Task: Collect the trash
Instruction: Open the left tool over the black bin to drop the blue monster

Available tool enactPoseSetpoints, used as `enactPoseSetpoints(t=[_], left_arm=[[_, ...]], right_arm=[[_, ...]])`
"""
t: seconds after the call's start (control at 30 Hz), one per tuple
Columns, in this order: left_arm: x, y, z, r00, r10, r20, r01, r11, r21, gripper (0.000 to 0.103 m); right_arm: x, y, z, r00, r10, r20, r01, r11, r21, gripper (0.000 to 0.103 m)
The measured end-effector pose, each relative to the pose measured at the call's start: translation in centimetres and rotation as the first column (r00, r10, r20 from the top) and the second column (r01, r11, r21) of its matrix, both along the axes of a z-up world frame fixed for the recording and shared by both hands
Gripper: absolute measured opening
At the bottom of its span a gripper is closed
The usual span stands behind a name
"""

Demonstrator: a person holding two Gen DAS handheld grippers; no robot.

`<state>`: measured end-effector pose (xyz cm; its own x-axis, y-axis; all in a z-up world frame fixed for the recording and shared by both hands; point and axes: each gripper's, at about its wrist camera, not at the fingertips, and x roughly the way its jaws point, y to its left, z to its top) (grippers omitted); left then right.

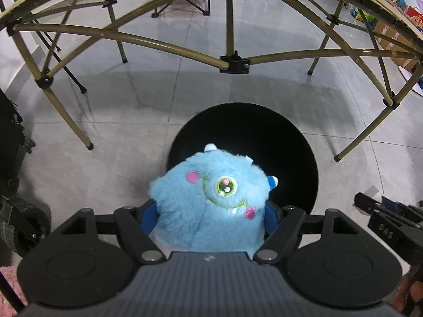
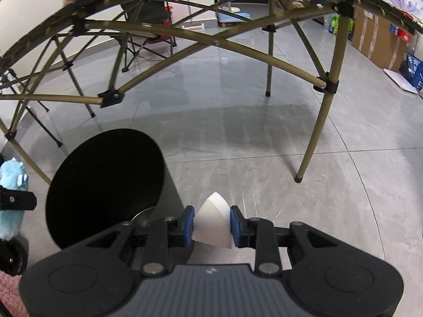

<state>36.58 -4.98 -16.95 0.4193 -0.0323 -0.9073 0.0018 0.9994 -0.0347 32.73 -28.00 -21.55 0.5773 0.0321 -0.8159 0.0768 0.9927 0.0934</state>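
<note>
Item 1, nearest: left gripper (image 1: pixel 210 218), blue-padded jaws clenching a blue plush monster (image 1: pixel 211 198). The toy is round, long-furred and soft, with one embroidered green eye, pink cheek patches and small white horns. It is hanging at the 6 o'clock edge of the bin's mouth, partly over the opening.

Item 2: right gripper (image 2: pixel 212 225), jaws pinching a folded white paper (image 2: pixel 212 224), a thin, matte, pointed wedge. It is sitting outside the bin, at about 4 o'clock from its mouth, over bare floor.

Item 3: black bin (image 1: pixel 304 158), a smooth cylinder, interior too dark to read.

Item 4, farther: grey tiled floor (image 2: pixel 264 145), glossy and reflecting light; olive folding table frame (image 1: pixel 232 63), thin metal tubes meeting in black plastic joints.

Handling note: the plush is best carried toward the 12 o'clock side until fully over the opening before letting go, since fur may be clinging to the pads. The paper needs shifting toward 10 o'clock first; being light, it is probably best dropped low.
</note>
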Motion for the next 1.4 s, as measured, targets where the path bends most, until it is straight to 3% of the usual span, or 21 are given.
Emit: enactPoseSetpoints(t=[0.5, 0.97, 1.07, 1.1, 1.13, 1.4], left_arm=[[4.3, -3.8, -1.3, 0.999, 0.006, -0.051, -0.007, 1.000, -0.023, 0.076], [5.8, -5.8, -3.2, 0.996, 0.008, -0.088, -0.008, 1.000, -0.001, 0.078], [6.0, -5.8, -3.6, 0.995, 0.017, -0.094, -0.016, 1.000, 0.006, 0.085], [6.0, -5.8, -3.6, 0.995, 0.020, -0.095, -0.020, 1.000, 0.007, 0.091], [6.0, -5.7, -3.6, 0.995, 0.024, -0.097, -0.023, 1.000, 0.009, 0.103], [5.7, -5.8, -3.3, 0.995, 0.006, -0.102, -0.005, 1.000, 0.014, 0.103]], right_arm=[[2.9, -1.3, -1.4, 0.999, -0.041, 0.015, 0.041, 0.999, -0.005, 0.028], [3.4, -2.5, -2.1, 0.997, -0.080, 0.012, 0.080, 0.997, 0.000, 0.028], [3.3, -2.7, -2.1, 0.997, -0.082, 0.011, 0.082, 0.997, 0.003, 0.028], [3.3, -2.8, -2.1, 0.997, -0.082, 0.012, 0.082, 0.997, 0.004, 0.028], [3.2, -2.8, -2.0, 0.997, -0.082, 0.013, 0.082, 0.997, 0.004, 0.028], [2.9, -2.8, -1.8, 0.996, -0.082, 0.020, 0.082, 0.997, 0.007, 0.028]])
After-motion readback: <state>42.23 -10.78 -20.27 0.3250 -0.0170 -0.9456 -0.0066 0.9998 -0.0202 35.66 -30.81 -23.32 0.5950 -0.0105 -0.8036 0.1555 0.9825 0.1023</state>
